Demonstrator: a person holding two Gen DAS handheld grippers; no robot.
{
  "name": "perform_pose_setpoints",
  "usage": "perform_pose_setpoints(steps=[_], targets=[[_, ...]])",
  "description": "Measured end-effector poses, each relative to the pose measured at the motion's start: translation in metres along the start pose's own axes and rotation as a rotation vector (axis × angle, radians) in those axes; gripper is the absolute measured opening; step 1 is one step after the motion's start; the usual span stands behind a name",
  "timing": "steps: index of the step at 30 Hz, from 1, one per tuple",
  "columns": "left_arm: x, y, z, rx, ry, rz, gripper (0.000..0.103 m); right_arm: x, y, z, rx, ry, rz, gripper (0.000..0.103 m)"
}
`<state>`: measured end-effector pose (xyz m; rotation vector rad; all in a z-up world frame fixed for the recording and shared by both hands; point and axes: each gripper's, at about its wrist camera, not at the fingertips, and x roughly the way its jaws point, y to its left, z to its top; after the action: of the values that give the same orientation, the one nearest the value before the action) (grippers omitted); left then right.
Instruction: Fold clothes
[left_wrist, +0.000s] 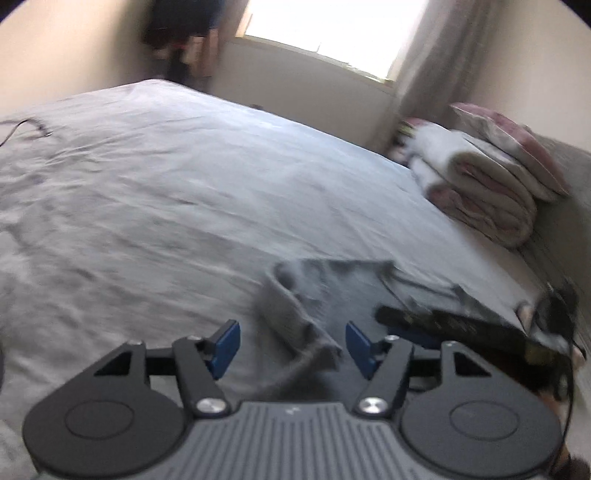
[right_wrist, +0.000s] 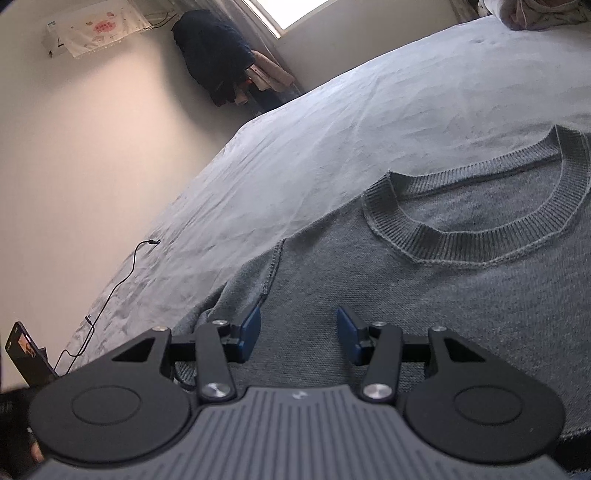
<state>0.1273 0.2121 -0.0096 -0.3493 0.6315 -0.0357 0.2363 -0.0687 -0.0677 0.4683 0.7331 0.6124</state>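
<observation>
A grey knit sweater (right_wrist: 424, 280) lies spread flat on the bed (right_wrist: 332, 122), front up, its ribbed round collar (right_wrist: 480, 240) toward the far side and one shoulder seam running down toward the right gripper (right_wrist: 299, 338). That gripper hangs low over the sweater's chest just inside the seam, its blue pads (right_wrist: 251, 332) standing apart with only flat knit between them and nothing pinched. In the left wrist view, which is blurred, the sweater (left_wrist: 332, 291) shows as a rumpled grey fold on the near right part of the bed (left_wrist: 166, 184), a loose strip of it rising between the pads of the left gripper (left_wrist: 291, 345); those pads are spread clear of the cloth on both sides and do not press on it. Just right of it a dark bar-shaped thing crosses the sweater, too blurred to name. A black cable (right_wrist: 122, 288) trails over the sheet to a phone (right_wrist: 26, 350) at the bed's edge. Folded blankets (left_wrist: 476, 188) sit stacked at the bed's far right corner, below a curtain (left_wrist: 436, 55) beside the bright window (left_wrist: 332, 26). Dark clothes (right_wrist: 214, 55) hang in the room's corner.
</observation>
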Motion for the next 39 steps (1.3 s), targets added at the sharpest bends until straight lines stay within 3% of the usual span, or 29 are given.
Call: perform_pose_setpoints(steps=[3, 6, 8, 10, 11, 12, 22, 30, 32, 33, 34, 35, 37, 39], targets=[[0.012, -0.004, 0.004, -0.021, 0.041, -0.008, 0.07, -0.002, 0.0, -0.001, 0.0, 0.0, 0.0, 0.051], [0.034, -0.013, 0.004, -0.033, 0.091, 0.015, 0.068, -0.002, 0.0, -0.002, 0.002, -0.001, 0.002, 0.051], [0.048, -0.016, 0.003, -0.059, 0.109, 0.058, 0.056, -0.002, 0.0, -0.002, 0.004, -0.001, 0.003, 0.051], [0.055, -0.01, 0.005, -0.113, 0.105, 0.095, 0.024, -0.003, -0.001, -0.001, 0.008, -0.002, 0.004, 0.051], [0.057, -0.007, 0.006, -0.134, 0.099, 0.113, 0.016, -0.003, -0.002, -0.001, 0.009, -0.003, 0.003, 0.051], [0.057, -0.004, 0.008, -0.14, 0.09, 0.134, 0.003, -0.002, -0.002, -0.001, 0.01, -0.004, 0.002, 0.051], [0.06, 0.02, 0.048, 0.001, 0.005, 0.358, 0.003, -0.001, -0.001, 0.0, 0.009, -0.007, -0.003, 0.051], [0.105, 0.03, 0.05, 0.065, 0.081, 0.437, 0.004, 0.001, -0.003, -0.001, 0.003, -0.008, -0.004, 0.051], [0.114, 0.029, 0.044, 0.082, 0.093, 0.478, 0.009, 0.001, -0.003, -0.001, 0.002, -0.008, -0.004, 0.051], [0.113, 0.027, 0.043, 0.092, 0.074, 0.508, 0.019, 0.001, -0.003, -0.001, 0.002, -0.008, -0.004, 0.051], [0.112, 0.023, 0.042, 0.101, 0.054, 0.552, 0.04, 0.001, -0.003, -0.001, 0.001, -0.008, -0.004, 0.051], [0.109, 0.018, 0.042, 0.109, 0.026, 0.609, 0.049, 0.001, -0.003, -0.001, 0.001, -0.01, -0.005, 0.051], [0.098, 0.008, 0.042, 0.119, -0.048, 0.651, 0.053, 0.0, -0.003, -0.001, 0.001, -0.011, -0.007, 0.051], [0.083, -0.002, 0.04, 0.1, -0.115, 0.566, 0.053, 0.0, -0.003, -0.001, -0.001, -0.011, -0.008, 0.051]])
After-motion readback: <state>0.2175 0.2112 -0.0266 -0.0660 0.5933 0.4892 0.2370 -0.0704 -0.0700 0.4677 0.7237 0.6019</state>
